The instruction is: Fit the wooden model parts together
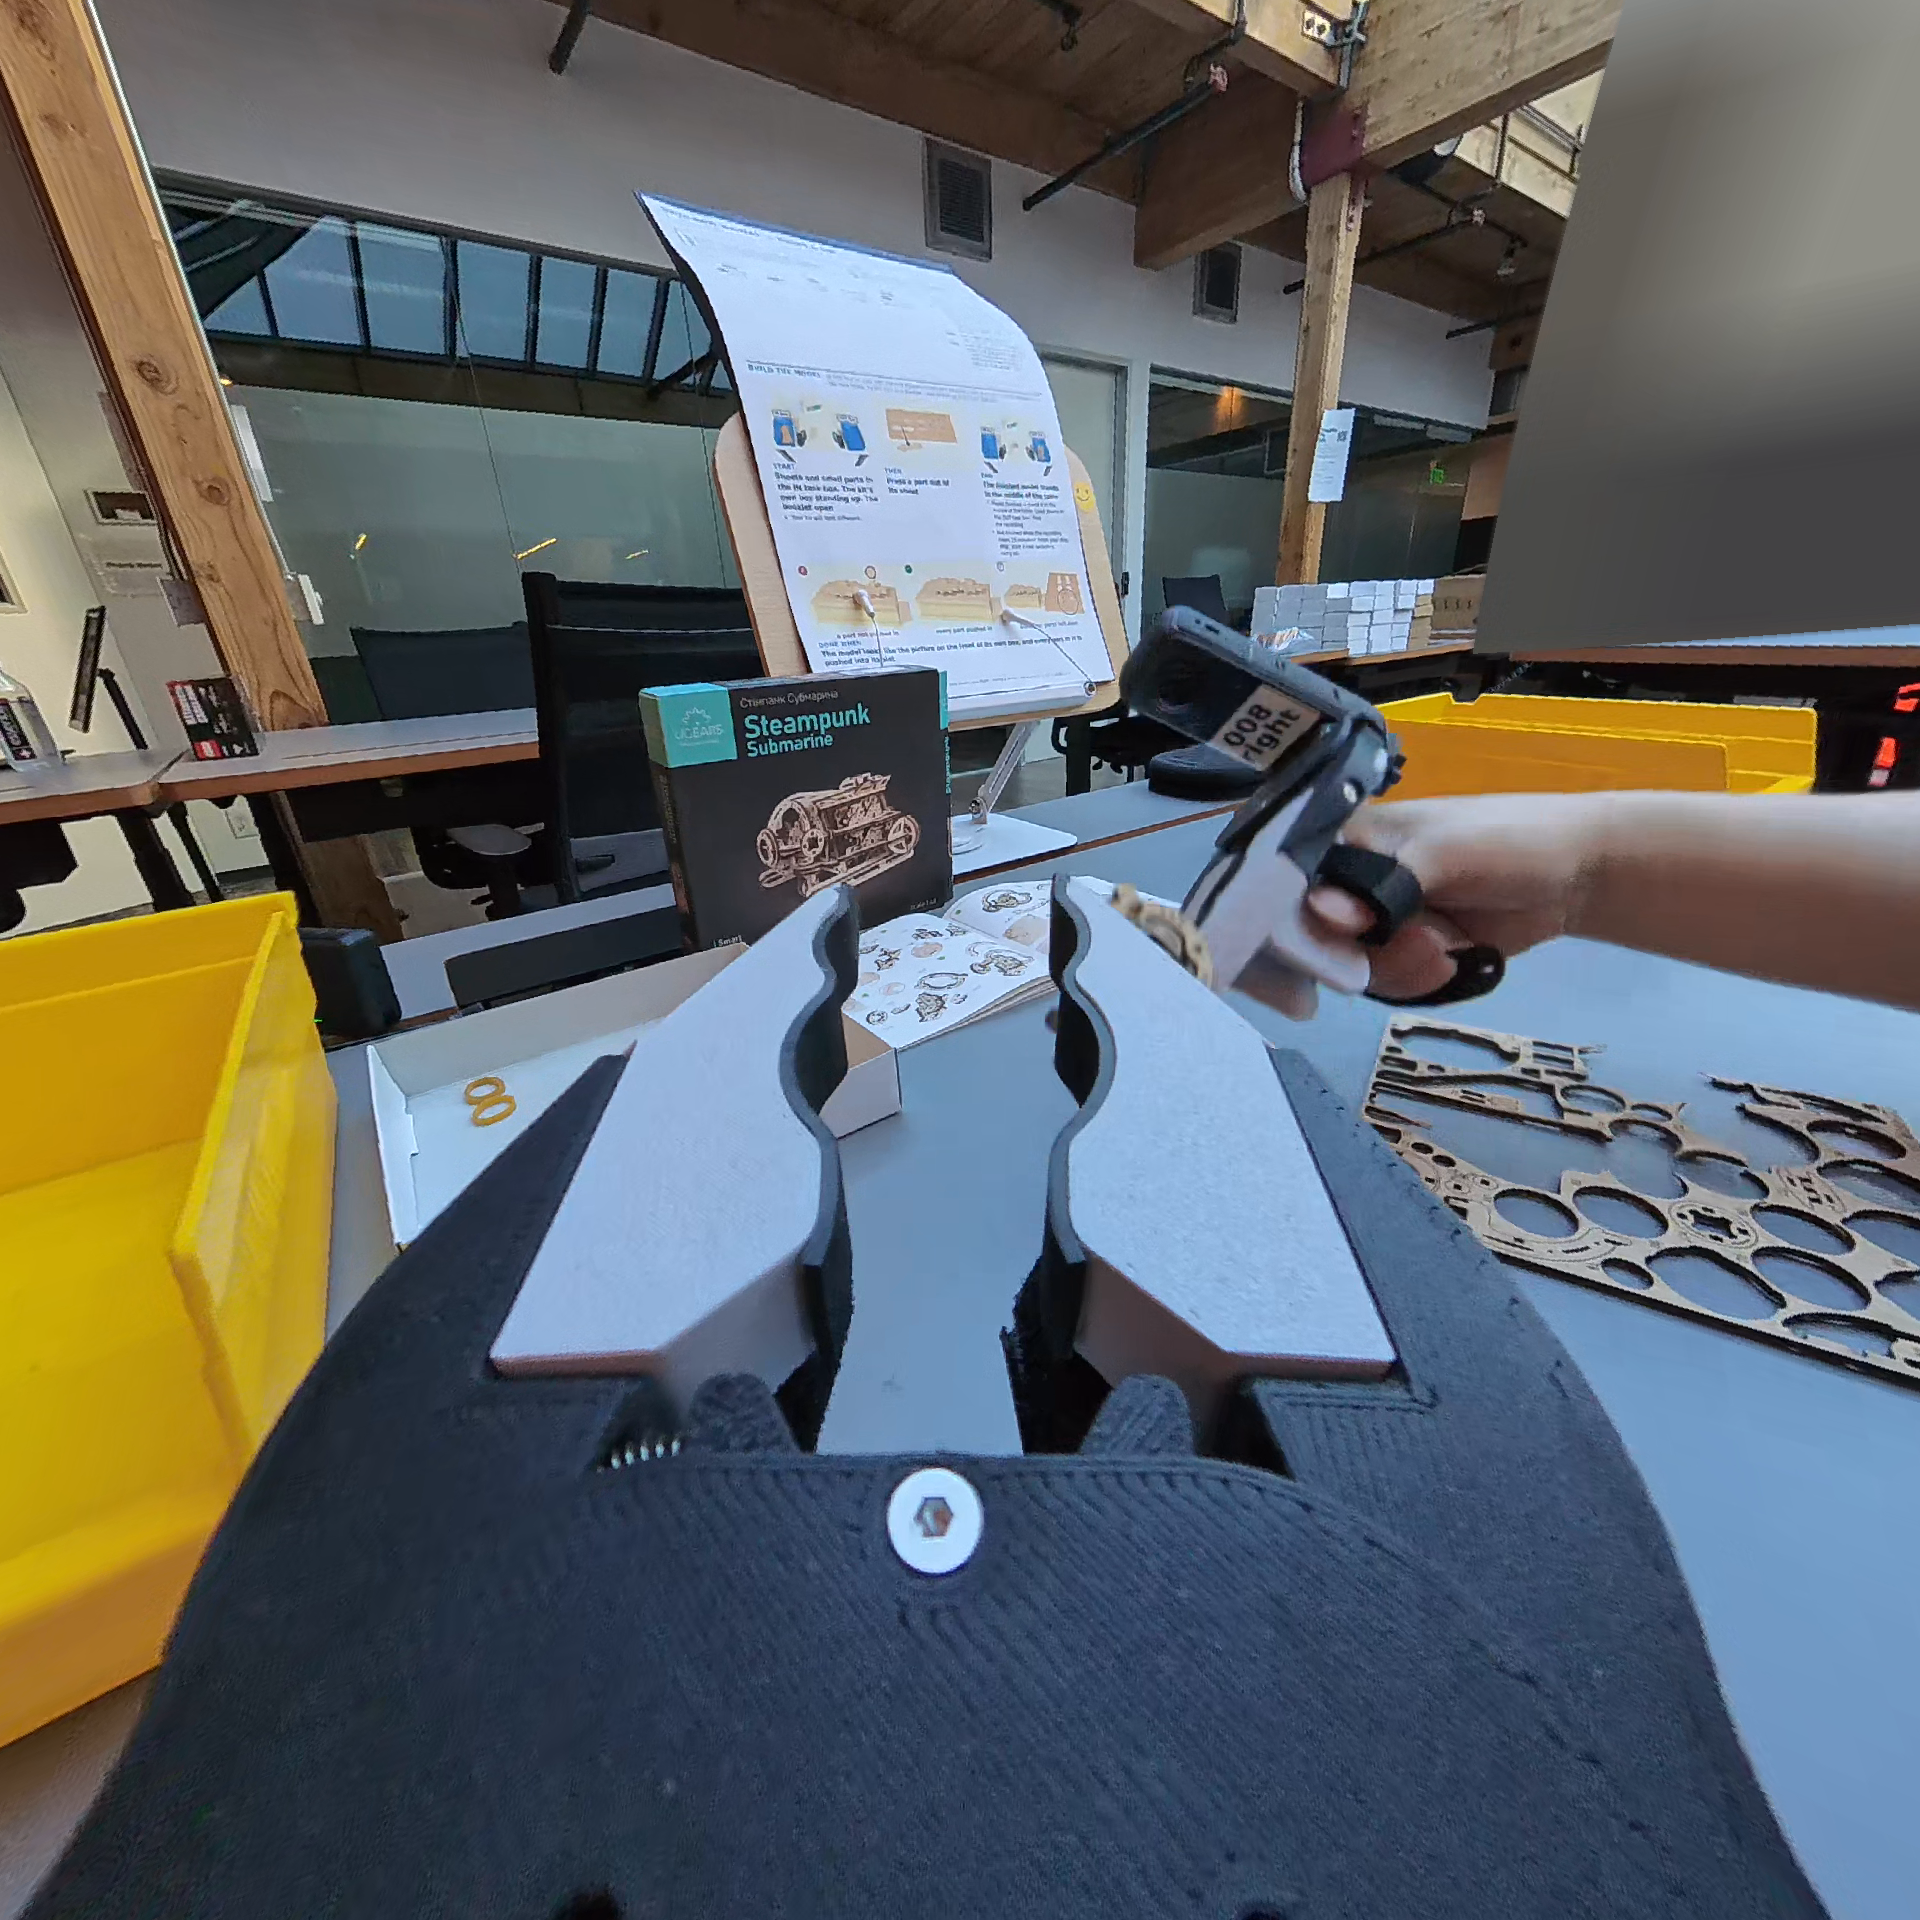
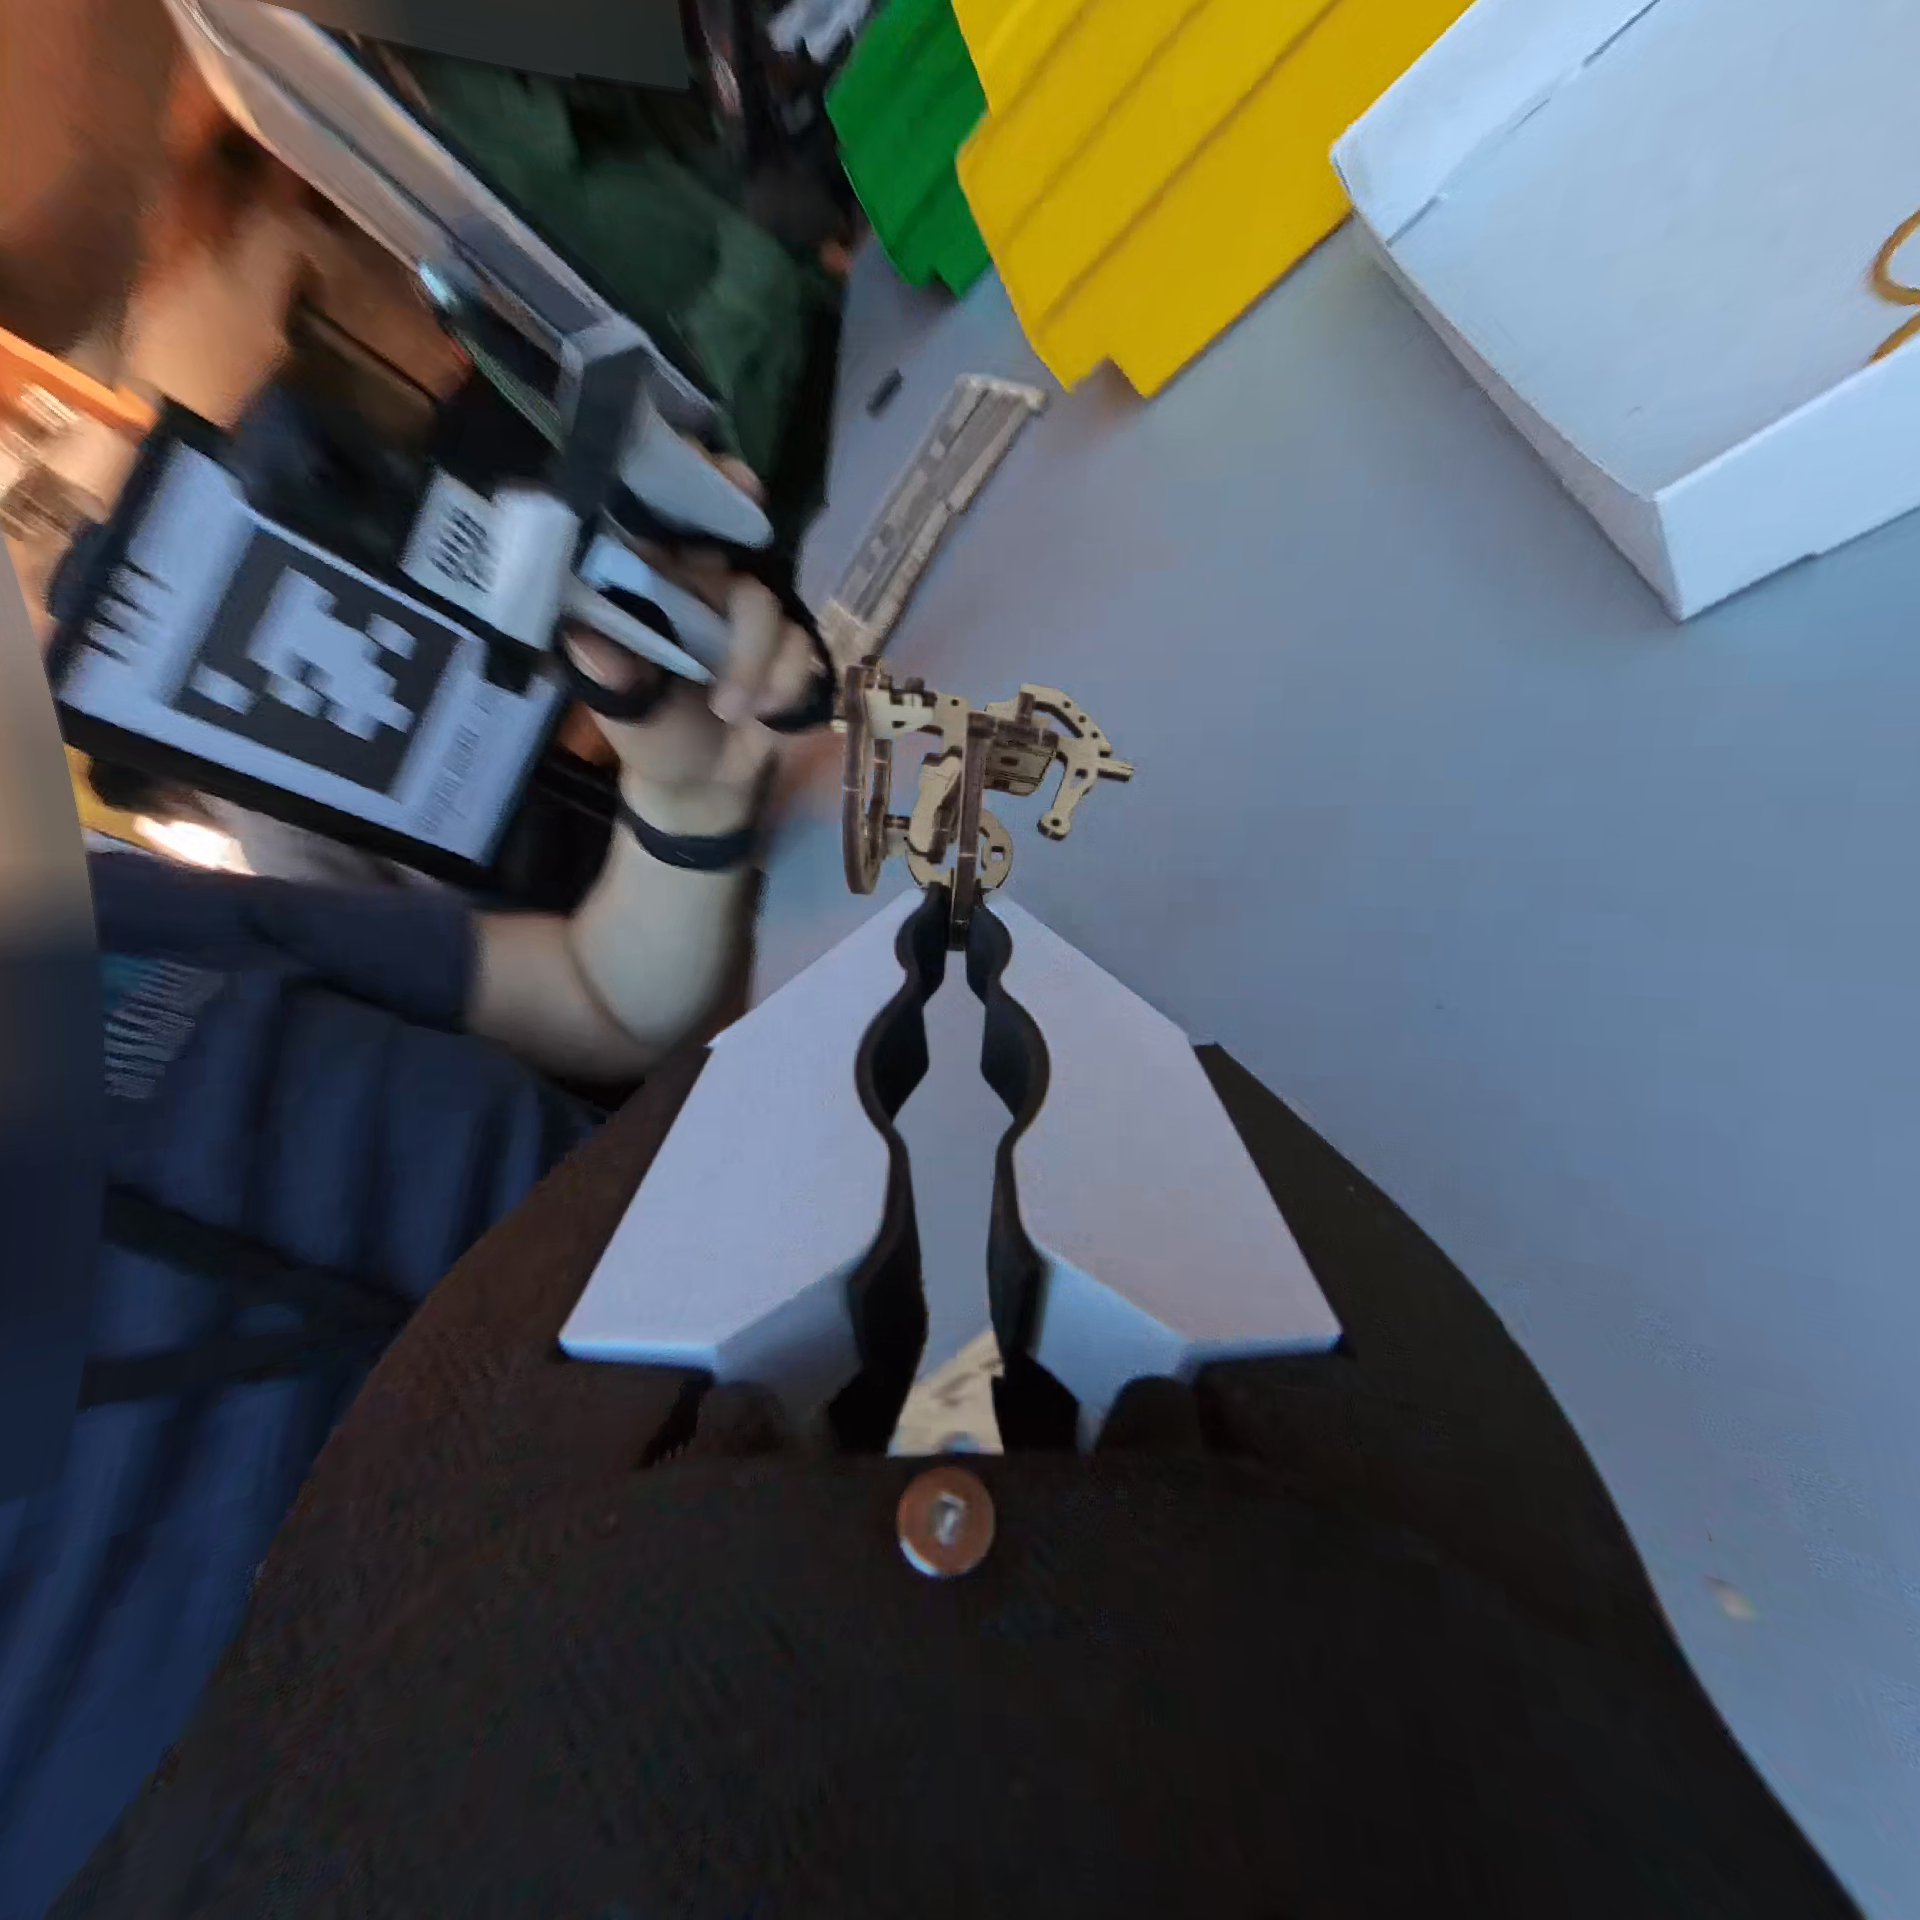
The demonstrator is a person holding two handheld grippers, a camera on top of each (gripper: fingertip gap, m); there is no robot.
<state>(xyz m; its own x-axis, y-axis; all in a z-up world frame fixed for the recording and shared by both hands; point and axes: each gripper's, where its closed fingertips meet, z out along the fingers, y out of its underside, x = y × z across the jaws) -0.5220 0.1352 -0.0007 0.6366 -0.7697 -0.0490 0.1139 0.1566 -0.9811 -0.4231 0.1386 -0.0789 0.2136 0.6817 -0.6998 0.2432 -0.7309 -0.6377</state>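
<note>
- My left gripper (image 1: 951, 977) hangs empty over the table (image 1: 935, 1195), its fingers (image 1: 696, 1143) well apart.
- My right gripper (image 2: 954, 914) has its fingers clamped by the tips on the edge of the wooden sub-assembly (image 2: 966, 779), held clear above the table.
- Nearest at 3 o'clock lies the punched-out wooden sheet (image 1: 1683, 1174); I judge the next part comes from there.
- Farther, at 12 o'clock, lies the open booklet (image 1: 956, 966), then the kit box (image 1: 800, 800).
- I'd keep the assembly steady and press the mating part squarely; the thin plywood may snap.

Yellow bins (image 1: 156, 1195), white tray (image 1: 436, 1122)
</note>
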